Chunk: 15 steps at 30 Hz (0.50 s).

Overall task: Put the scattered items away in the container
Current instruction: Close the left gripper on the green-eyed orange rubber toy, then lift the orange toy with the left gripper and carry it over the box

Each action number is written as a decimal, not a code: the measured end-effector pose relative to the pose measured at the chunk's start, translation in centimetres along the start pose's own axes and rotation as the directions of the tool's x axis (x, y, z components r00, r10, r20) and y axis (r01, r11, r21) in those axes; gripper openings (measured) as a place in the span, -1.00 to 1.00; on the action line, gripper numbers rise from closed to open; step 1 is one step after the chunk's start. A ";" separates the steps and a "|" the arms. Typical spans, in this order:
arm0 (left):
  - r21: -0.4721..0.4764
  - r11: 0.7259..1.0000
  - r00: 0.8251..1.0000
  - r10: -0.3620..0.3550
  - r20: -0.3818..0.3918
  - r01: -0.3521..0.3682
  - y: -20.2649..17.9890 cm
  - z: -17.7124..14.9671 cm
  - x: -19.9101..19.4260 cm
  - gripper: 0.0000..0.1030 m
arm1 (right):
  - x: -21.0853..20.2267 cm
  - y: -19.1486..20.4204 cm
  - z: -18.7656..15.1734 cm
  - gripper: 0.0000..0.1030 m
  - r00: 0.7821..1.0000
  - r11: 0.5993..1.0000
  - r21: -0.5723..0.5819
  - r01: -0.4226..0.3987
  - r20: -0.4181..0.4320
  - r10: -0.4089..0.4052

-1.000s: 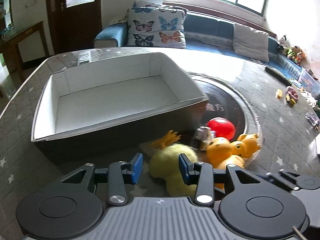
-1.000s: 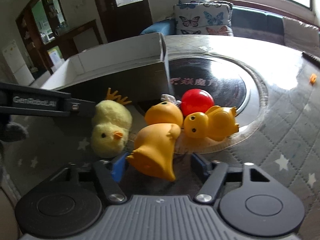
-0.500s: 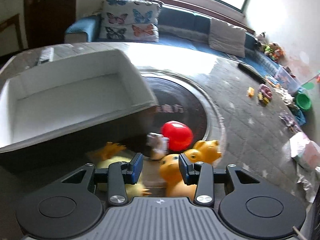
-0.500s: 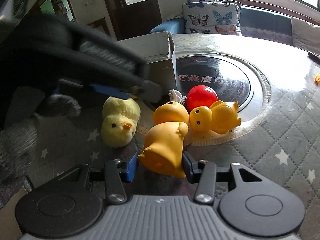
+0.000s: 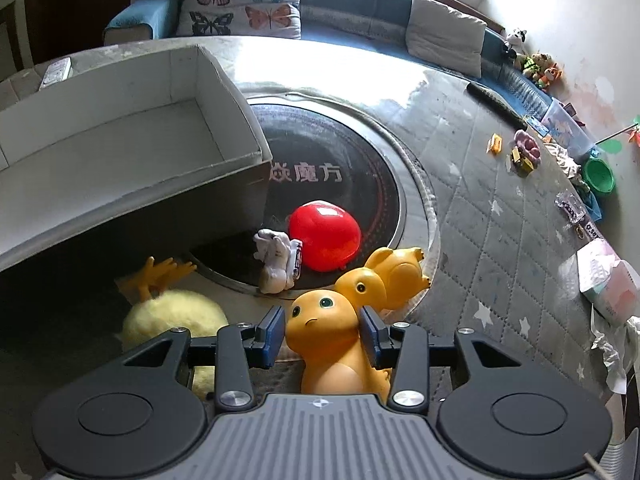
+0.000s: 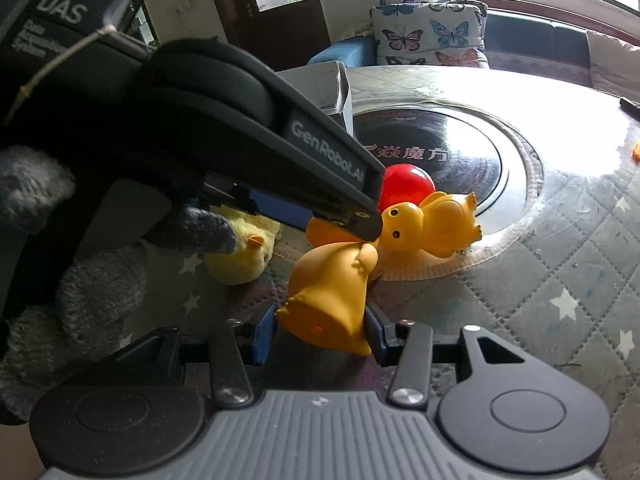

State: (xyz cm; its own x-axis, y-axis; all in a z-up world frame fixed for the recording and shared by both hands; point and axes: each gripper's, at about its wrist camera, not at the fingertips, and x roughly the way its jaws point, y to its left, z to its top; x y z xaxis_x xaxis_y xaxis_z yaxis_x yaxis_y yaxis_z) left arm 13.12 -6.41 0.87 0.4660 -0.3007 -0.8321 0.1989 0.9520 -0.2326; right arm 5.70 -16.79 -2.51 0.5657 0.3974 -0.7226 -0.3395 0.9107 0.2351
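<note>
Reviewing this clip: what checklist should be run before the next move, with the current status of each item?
1. Right gripper grips the orange toy at its base: ok, both fingers against it.
2. Left gripper grips the toy's head: cannot tell; fingers flank it, contact unclear.
3. One gripper per toy: not ok, both seem to be on the same toy.
4. White box has room: ok, the visible part is bare.
5. Neighbouring duck clear of the lift: not ok, it seems to lie against the held toy.

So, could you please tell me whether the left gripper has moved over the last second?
Yes. The left gripper swung right, away from the container and off the plush chick; it now brackets the orange toy.
</note>
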 end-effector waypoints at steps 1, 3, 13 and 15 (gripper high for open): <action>-0.002 1.000 1.000 -0.001 -0.001 0.001 0.0 0.0 0.1 -0.13 | 0.0 0.0 0.0 -0.09 1.000 1.000 0.001 -0.001 0.000 0.001; -0.008 1.000 1.000 -0.004 -0.006 0.004 0.1 0.0 0.2 -0.13 | 0.0 -0.1 0.0 -0.08 1.000 1.000 0.004 -0.003 0.002 0.003; -0.002 1.000 1.000 -0.023 0.000 0.023 0.2 -0.3 0.0 -0.15 | -0.2 0.2 -0.2 -0.09 1.000 1.000 -0.008 0.007 0.001 -0.007; 0.003 1.000 1.000 -0.029 0.001 0.029 0.1 -0.5 -0.1 -0.15 | -0.3 0.4 -0.4 -0.09 1.000 1.000 -0.017 0.011 -0.002 -0.011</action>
State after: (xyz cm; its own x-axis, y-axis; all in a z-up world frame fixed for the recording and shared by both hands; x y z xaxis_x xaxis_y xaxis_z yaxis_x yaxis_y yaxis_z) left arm 12.66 -6.28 0.70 0.4606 -0.3281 -0.8247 0.2151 0.9427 -0.2549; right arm 5.12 -16.60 -2.44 0.5675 0.3871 -0.7267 -0.3461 0.9130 0.2161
